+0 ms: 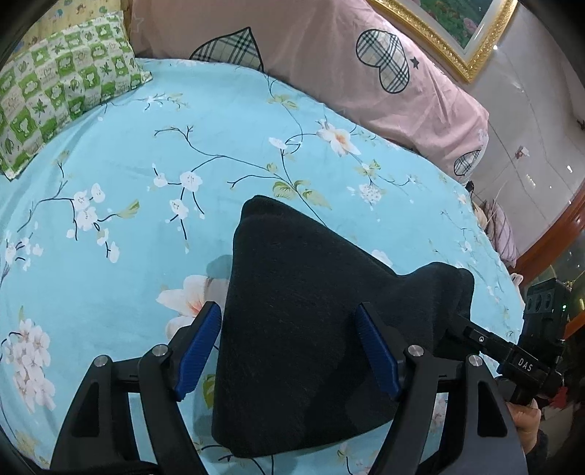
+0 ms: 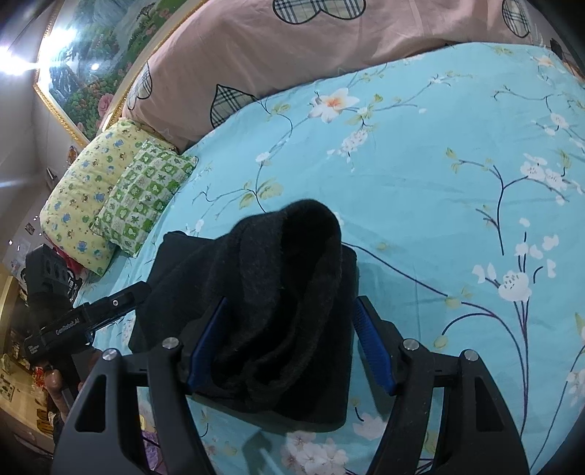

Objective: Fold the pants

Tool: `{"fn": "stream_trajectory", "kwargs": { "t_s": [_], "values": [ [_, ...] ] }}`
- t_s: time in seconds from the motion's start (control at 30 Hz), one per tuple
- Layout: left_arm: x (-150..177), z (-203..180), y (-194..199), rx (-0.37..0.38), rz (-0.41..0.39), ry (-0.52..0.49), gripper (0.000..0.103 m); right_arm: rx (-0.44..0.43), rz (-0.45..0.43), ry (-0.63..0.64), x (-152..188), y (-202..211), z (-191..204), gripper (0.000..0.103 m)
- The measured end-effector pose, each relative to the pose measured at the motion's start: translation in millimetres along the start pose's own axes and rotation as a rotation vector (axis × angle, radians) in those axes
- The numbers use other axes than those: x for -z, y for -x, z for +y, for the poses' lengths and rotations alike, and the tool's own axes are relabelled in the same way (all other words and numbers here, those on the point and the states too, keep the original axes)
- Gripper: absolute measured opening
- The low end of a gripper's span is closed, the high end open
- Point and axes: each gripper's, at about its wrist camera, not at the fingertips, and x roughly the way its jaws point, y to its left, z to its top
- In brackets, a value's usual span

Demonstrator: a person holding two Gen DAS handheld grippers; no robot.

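Note:
The black pants (image 1: 292,285) lie in a folded bundle on the blue floral bedsheet (image 1: 128,226). My left gripper (image 1: 289,310) stands open astride the near part of the bundle, and its blue pads (image 1: 199,350) show bare at the sides. In the right wrist view the pants (image 2: 278,292) hump up in a raised fold between the fingers of my right gripper (image 2: 290,303), which is open. The cloth leans on its left pad (image 2: 204,343), while the other pad stands just clear. Each gripper shows in the other's view: the right gripper (image 1: 486,339) reaches into the bundle's right end, the left gripper (image 2: 109,307) into its left end.
A green checked pillow (image 1: 62,87) and a yellow patterned pillow (image 2: 84,197) lie at the left end of the bed. A pink quilt with plaid hearts (image 1: 347,65) runs along the far side under a gold-framed painting (image 1: 457,33). A hand (image 1: 526,420) grips the right tool.

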Motion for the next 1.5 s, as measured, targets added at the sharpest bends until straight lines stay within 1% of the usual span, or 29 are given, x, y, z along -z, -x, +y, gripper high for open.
{"fn": "stream_trajectory", "kwargs": {
  "t_s": [0.13, 0.3, 0.47, 0.6, 0.73, 0.77, 0.83, 0.87, 0.9, 0.97, 1.03, 1.1, 1.17, 1.2, 1.3, 1.4, 1.5],
  "values": [
    [0.7, 6.3, -7.4, 0.004, 0.015, 0.023, 0.076, -0.015, 0.009, -0.025, 0.9, -2.6, -4.9, 0.070],
    [3.3, 15.5, -16.0, 0.002, 0.026, 0.047, 0.076, -0.027, 0.023, -0.025, 3.6, -7.1, -8.4, 0.070],
    [6.7, 27.8, -25.3, 0.022, 0.039, 0.086, 0.078, -0.066, 0.039, -0.068, 9.8, -12.0, -21.9, 0.070],
    [8.8, 28.2, -31.5, 0.011, 0.046, 0.079, 0.078, -0.073, 0.041, -0.043, 12.8, -12.3, -21.7, 0.070],
    [9.0, 31.7, -37.1, 0.030, 0.058, 0.101, 0.076, -0.098, 0.049, -0.049, 13.0, -14.5, -24.8, 0.069],
    [9.1, 32.4, -38.0, 0.035, 0.059, 0.105, 0.073, -0.105, 0.053, -0.047, 12.9, -15.2, -24.8, 0.066],
    [9.0, 32.7, -41.1, 0.056, 0.065, 0.107, 0.065, -0.121, 0.064, -0.048, 12.4, -17.1, -24.8, 0.063],
    [9.4, 32.4, -42.5, 0.074, 0.070, 0.109, 0.057, -0.123, 0.067, -0.047, 12.4, -17.8, -24.8, 0.062],
    [9.5, 32.0, -43.3, 0.087, 0.073, 0.112, 0.053, -0.124, 0.069, -0.044, 12.6, -18.3, -24.7, 0.062],
    [10.0, 30.5, -43.5, 0.087, 0.069, 0.116, 0.053, -0.136, 0.075, -0.053, 12.7, -19.7, -27.1, 0.060],
    [10.4, 28.7, -43.2, 0.094, 0.065, 0.118, 0.049, -0.141, 0.078, -0.058, 12.7, -20.1, -28.1, 0.058],
    [10.3, 26.8, -40.9, 0.100, 0.058, 0.118, 0.040, -0.146, 0.079, -0.056, 13.4, -19.9, -27.7, 0.051],
    [10.5, 24.2, -35.9, 0.096, 0.050, 0.111, 0.036, -0.162, 0.077, -0.060, 13.9, -19.0, -26.3, 0.045],
    [9.9, 22.8, -34.0, 0.094, 0.047, 0.108, 0.033, -0.170, 0.072, -0.058, 14.1, -17.6, -24.1, 0.044],
    [6.9, 21.2, -24.2, 0.099, 0.031, 0.110, 0.030, -0.185, 0.062, -0.047, 11.8, -13.9, -18.7, 0.042],
    [2.9, 20.0, -11.4, 0.101, 0.007, 0.104, 0.029, -0.203, 0.048, -0.036, 5.5, -9.3, -11.6, 0.041],
    [-2.8, 21.9, 2.4, 0.069, -0.028, 0.102, 0.029, -0.218, 0.043, -0.013, -4.6, -9.2, -2.1, 0.040]
  ]
}}
